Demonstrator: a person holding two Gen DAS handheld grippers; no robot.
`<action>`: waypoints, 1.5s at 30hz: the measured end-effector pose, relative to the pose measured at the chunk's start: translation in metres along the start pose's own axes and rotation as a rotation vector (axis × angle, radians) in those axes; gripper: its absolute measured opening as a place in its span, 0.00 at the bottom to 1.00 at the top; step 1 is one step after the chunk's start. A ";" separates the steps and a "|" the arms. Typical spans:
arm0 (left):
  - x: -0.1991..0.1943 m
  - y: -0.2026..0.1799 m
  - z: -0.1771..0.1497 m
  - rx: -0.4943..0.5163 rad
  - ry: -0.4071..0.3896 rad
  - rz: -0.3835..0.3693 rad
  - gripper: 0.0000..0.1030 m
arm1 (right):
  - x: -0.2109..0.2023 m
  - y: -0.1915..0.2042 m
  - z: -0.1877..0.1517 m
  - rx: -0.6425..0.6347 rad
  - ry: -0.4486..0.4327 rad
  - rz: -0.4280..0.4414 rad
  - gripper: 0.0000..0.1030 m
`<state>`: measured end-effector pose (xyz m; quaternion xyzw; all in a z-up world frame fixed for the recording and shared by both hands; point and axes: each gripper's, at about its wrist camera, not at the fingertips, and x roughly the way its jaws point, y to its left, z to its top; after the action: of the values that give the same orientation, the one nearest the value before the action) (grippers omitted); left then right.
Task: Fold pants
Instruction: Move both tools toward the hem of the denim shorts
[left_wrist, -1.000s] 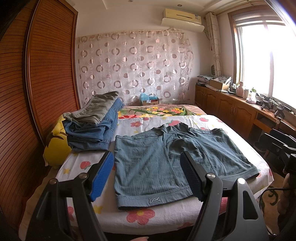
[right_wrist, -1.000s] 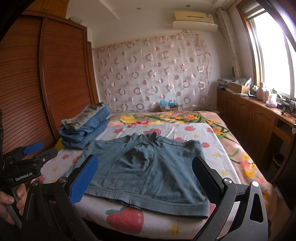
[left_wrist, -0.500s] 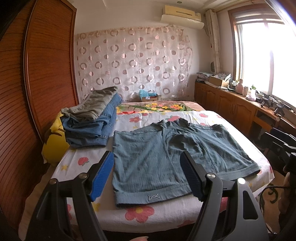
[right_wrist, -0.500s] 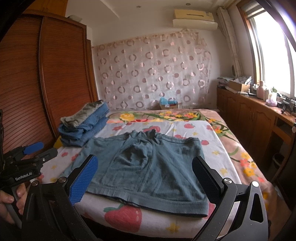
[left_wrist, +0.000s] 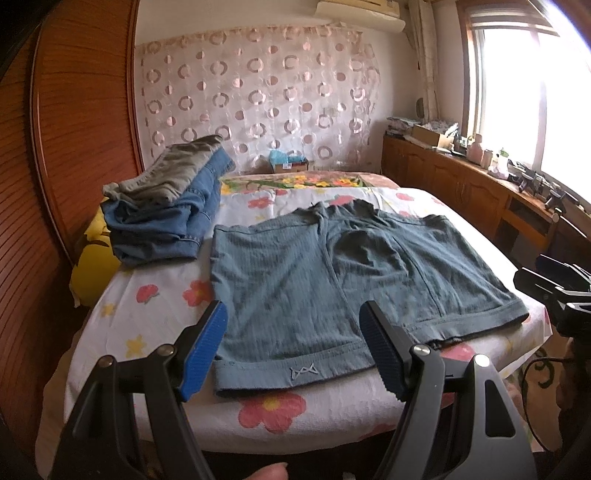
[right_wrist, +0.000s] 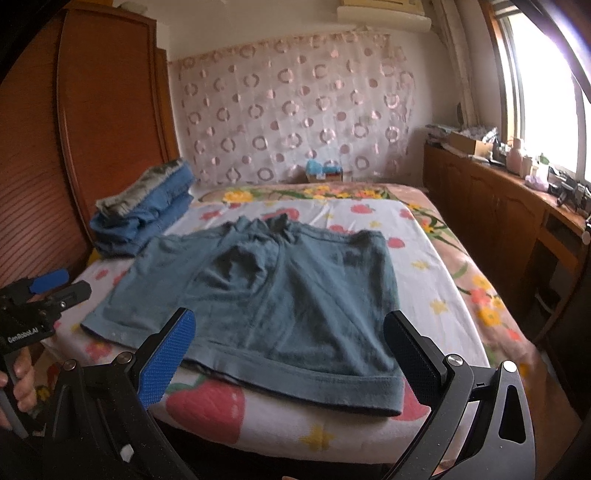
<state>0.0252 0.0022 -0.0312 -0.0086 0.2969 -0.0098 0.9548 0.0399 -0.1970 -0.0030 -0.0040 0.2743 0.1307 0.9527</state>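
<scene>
Two open grippers are hovering short of the bed (left_wrist: 110, 306), neither touching cloth yet, so the first grasp is what is mattering now. Starting at the left, a pile of folded clothes (left_wrist: 166, 206) is sitting near the wardrobe side, just beside the shorts (left_wrist: 332, 273), which are lying flat and spread across the flowered sheet with both leg hems toward the near edge. The left gripper (left_wrist: 295, 347) is holding its jaws apart over the left hem; it is probably best placed pinching that hem's outer corner, taking both layers together. Further right, the right gripper (right_wrist: 291, 354) is also standing wide apart above the right hem, and is likely needing the matching outer corner. Lifting both evenly is looking wise, since the soft knit is liable to be sagging and creasing.
</scene>
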 end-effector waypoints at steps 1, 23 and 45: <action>0.000 0.000 -0.001 0.001 0.002 -0.002 0.72 | 0.001 -0.001 0.000 0.000 0.004 0.000 1.00; 0.027 0.060 -0.024 -0.062 0.093 0.003 0.72 | 0.030 -0.019 -0.022 -0.030 0.131 -0.058 1.00; 0.037 0.076 -0.053 -0.080 0.173 -0.096 0.42 | 0.060 -0.016 -0.032 -0.085 0.215 -0.098 1.00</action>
<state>0.0268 0.0770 -0.0981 -0.0603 0.3778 -0.0443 0.9229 0.0762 -0.1999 -0.0621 -0.0720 0.3686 0.0943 0.9220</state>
